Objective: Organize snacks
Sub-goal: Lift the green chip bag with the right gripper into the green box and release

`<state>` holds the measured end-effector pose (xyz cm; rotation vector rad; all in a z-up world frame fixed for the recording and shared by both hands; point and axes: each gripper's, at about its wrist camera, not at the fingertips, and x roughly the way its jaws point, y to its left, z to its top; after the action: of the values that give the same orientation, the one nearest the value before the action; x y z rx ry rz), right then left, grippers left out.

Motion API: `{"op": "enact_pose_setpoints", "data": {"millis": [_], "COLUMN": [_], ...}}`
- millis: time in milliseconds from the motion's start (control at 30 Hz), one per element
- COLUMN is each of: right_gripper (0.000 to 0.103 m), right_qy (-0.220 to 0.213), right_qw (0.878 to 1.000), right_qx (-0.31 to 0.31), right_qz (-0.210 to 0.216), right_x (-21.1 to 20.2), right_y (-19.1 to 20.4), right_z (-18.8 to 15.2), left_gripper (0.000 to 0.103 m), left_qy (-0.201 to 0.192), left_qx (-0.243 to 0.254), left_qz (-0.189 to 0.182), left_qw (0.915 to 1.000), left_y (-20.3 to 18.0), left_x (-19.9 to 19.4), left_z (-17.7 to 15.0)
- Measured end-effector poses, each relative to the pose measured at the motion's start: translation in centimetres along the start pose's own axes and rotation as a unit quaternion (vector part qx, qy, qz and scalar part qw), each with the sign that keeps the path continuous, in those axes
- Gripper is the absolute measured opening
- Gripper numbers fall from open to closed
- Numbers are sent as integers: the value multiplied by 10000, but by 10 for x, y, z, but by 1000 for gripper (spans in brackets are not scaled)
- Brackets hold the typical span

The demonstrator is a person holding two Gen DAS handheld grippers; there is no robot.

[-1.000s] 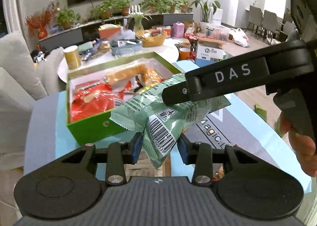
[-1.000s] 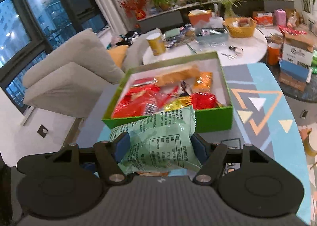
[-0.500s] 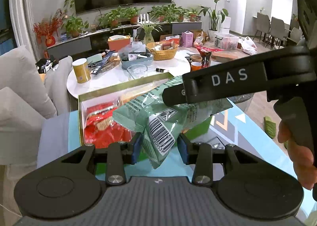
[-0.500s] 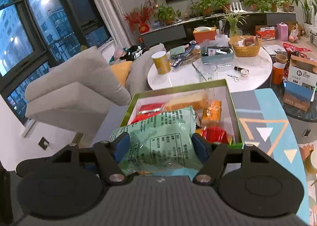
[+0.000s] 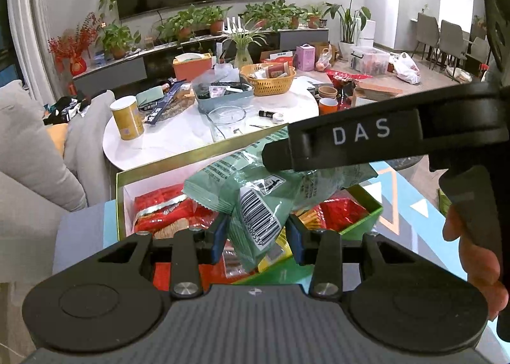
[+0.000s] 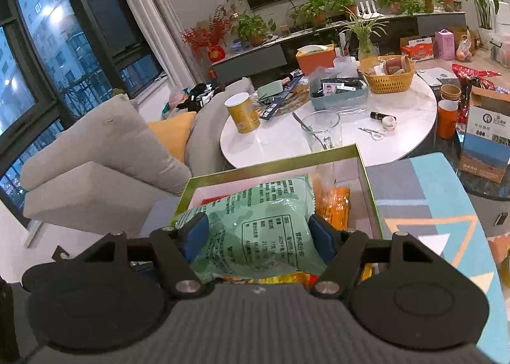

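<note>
Two grippers clamp the same pale green snack bag [image 5: 255, 201], and it hangs over the open green box [image 5: 363, 220].

From the left wrist camera, the left gripper [image 5: 257, 235] has its blue pads [image 5: 220, 233] pressed against the bag's lower end, where a white barcode panel faces the lens. The bag twists upward and to the right from there, its far end passing under the black finger of the right gripper [image 5: 280, 156], which carries the letters DAS. A hand [image 5: 475, 252] wraps that gripper's handle at the right edge. Below the bag, the box holds red snack packets [image 5: 165, 211] on its left side and another red packet [image 5: 344, 209] on the right, with yellow and orange wrappers between them. The box sits on a blue patterned tabletop [image 5: 401, 207]. Beyond it stands a round white table [image 5: 178, 137] with a yellow canister [image 5: 127, 117], a clear glass bowl [image 5: 227, 116] and a woven yellow basket [image 5: 269, 78].

From the right wrist camera, the right gripper [image 6: 257, 236] is closed on the bag [image 6: 255, 223], a blue pad on each side of the printed back panel. The bag covers most of the box interior; the box's gold-edged rim [image 6: 271, 166] frames it, and orange wrappers [image 6: 334, 204] show to the right of the bag, inside the box. A grey sofa [image 6: 105, 153] with an orange cushion [image 6: 172, 134] lies to the left, and the white table [image 6: 408, 121] carries scissors [image 6: 374, 132] and the yellow canister [image 6: 242, 112].
</note>
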<state>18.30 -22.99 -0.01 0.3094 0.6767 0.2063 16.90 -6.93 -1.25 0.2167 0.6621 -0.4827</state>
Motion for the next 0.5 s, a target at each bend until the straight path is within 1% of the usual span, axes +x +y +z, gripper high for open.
{"op": "enact_pose_setpoints", "data": {"millis": [367, 433, 467, 500], "right_gripper": [69, 69, 69, 69], "right_qy": [112, 126, 138, 156], "right_qw": [9997, 9996, 9993, 9987], "right_qx": [172, 183, 198, 219], "right_qz": [-130, -190, -272, -442], "right_x": [26, 31, 34, 37], "right_y": [-16, -18, -19, -22], "right_z": [3, 3, 2, 0], "left_gripper": [38, 45, 55, 63], "left_qy": [178, 165, 190, 265], "left_qx": [29, 38, 85, 113], "left_qz": [-97, -105, -61, 97], "left_qw": [9998, 9998, 9998, 9995], "left_y": [8, 11, 12, 15], "left_x": [35, 42, 46, 50], "left_z": [2, -1, -3, -7]}}
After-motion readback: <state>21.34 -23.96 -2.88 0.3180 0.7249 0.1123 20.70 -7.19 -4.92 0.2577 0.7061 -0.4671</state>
